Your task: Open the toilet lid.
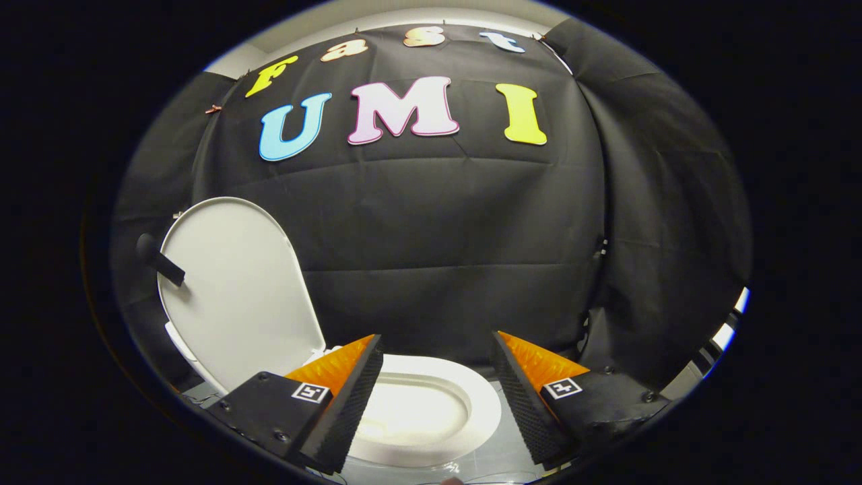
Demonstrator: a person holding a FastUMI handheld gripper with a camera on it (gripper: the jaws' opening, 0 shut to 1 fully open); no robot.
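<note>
Tool [436, 343] spread wide, nothing gripped between its fingers, one finger [350, 397] at 7 o'clock, the other at 5 o'clock, both tips angled forward

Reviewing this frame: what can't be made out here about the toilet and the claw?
- Toilet lid stands raised, but its hinge sits behind one claw finger, gripper view.
- Near rim of the toilet seat is partly covered by both fingers.
- Bowl interior is washed out by glare; contents unreadable.
- Dark handle on the lid: how it attaches is unclear.
- Claw is open, holding nothing.
</note>
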